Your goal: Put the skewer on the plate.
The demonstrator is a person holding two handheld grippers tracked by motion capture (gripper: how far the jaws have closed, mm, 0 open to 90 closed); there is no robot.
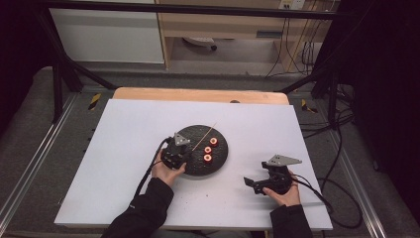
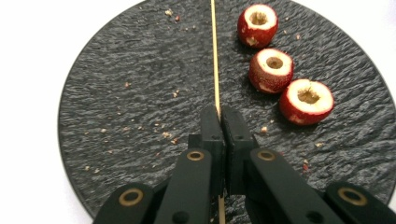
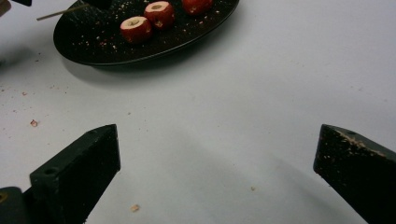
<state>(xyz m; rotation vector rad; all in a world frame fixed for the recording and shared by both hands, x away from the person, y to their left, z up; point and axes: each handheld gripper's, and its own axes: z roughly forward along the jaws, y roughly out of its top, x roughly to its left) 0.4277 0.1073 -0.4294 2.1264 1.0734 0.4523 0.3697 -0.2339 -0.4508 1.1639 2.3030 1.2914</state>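
A round black slate plate (image 1: 220, 153) lies mid-table with three red cored fruits (image 1: 208, 149) in a row on its right side. In the left gripper view the fruits (image 2: 272, 70) sit right of a thin wooden skewer (image 2: 215, 56). My left gripper (image 2: 220, 114) is shut on the skewer's near end, which points away over the plate (image 2: 130, 93). From above, the left gripper (image 1: 189, 151) hovers at the plate's left part, the skewer (image 1: 204, 136) slanting up-right. My right gripper (image 1: 250, 185) stands open over bare table right of the plate, nothing between its jaws (image 3: 219, 135).
The white tabletop (image 1: 129, 148) carries small crumbs near the plate (image 3: 93, 46). A wooden board edge (image 1: 198, 94) runs along the far side. Black frame bars and cables stand beyond the table's right and far edges.
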